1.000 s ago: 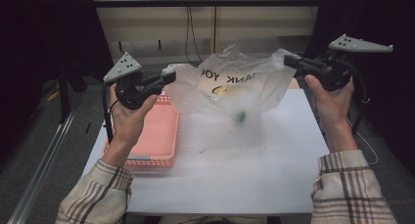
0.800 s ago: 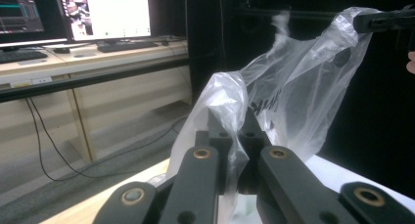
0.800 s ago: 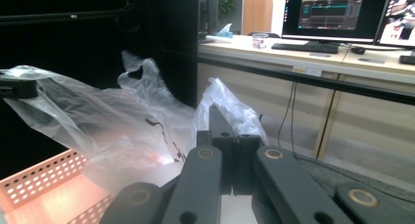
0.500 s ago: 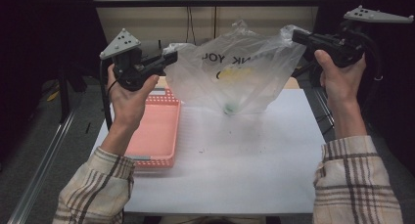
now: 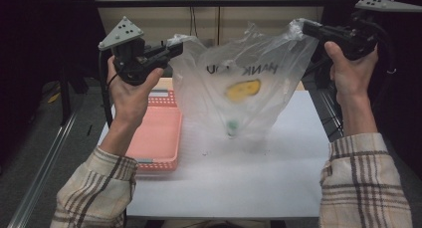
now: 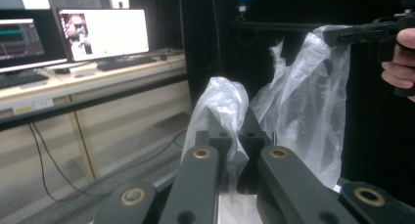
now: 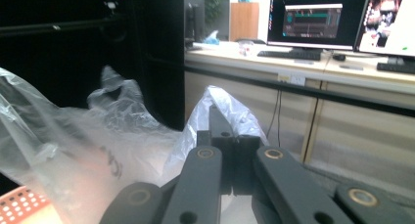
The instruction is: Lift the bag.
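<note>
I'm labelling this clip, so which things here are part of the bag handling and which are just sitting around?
In the job:
- plastic bag, held up by both handles
- small green thing inside the bag
- left gripper, jaws shut on one handle
- right gripper, jaws shut on the other handle

Lying about:
- pink basket on the table
- white table
- monitors on the desk behind

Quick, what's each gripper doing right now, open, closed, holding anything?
Left gripper: closed on one bag handle.
Right gripper: closed on the bag's other handle.
</note>
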The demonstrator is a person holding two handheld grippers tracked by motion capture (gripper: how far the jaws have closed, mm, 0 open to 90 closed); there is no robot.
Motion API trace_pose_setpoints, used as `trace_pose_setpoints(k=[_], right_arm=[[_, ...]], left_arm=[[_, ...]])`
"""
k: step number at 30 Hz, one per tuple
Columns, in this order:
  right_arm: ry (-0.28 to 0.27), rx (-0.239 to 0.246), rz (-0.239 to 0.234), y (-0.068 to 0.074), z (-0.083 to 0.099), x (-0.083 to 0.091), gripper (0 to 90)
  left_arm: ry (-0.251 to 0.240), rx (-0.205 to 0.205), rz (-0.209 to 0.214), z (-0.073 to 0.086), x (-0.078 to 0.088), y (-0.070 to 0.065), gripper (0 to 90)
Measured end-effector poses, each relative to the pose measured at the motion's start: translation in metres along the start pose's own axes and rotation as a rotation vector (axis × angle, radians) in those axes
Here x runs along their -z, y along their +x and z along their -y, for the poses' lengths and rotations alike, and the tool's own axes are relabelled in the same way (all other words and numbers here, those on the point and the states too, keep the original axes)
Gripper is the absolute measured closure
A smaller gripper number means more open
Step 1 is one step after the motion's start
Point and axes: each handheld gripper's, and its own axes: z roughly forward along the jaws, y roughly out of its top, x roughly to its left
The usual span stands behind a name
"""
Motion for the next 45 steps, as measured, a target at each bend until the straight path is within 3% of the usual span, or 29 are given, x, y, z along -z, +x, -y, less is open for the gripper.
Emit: trace_pose_setpoints(k=[7, 11, 15, 17, 23, 26, 31, 35, 40, 45], right_arm=[[0.036, -0.030, 0.025, -0.011, 0.017, -0.008, 90.0], [0.068, -0.019, 0.029, -0.010, 0.029, -0.012, 90.0], [0.111, -0.016, 0.064, -0.013, 0.046, -0.017, 90.0], [0.129, -0.023, 0.051, -0.017, 0.056, -0.022, 90.0], [0.181, -0.025, 0.087, -0.025, 0.079, -0.036, 90.0], [0.234, -0.003, 0.087, -0.022, 0.091, -0.045, 90.0], [0.243, -0.006, 0.084, -0.020, 0.101, -0.049, 89.0], [0.243, 0.008, 0.106, -0.019, 0.100, -0.045, 73.6], [0.210, -0.013, 0.093, -0.014, 0.097, -0.035, 50.5], [0.200, -0.010, 0.098, -0.003, 0.105, -0.025, 35.5]], left_arm=[[0.031, 0.070, -0.032, 0.016, -0.010, 0.017, 88.6], [0.058, 0.079, -0.041, 0.027, -0.016, 0.023, 88.4], [0.079, 0.083, -0.074, 0.039, -0.026, 0.027, 88.4], [0.097, 0.097, -0.075, 0.045, -0.030, 0.030, 88.3], [0.111, 0.111, -0.071, 0.057, -0.040, 0.029, 88.2], [0.125, 0.090, -0.052, 0.062, -0.045, 0.023, 88.4], [0.146, 0.089, -0.067, 0.066, -0.052, 0.021, 88.3], [0.150, 0.095, -0.073, 0.066, -0.053, 0.023, 88.3], [0.142, 0.110, -0.069, 0.066, -0.051, 0.024, 86.8], [0.120, 0.092, -0.033, 0.062, -0.046, 0.022, 82.2]])
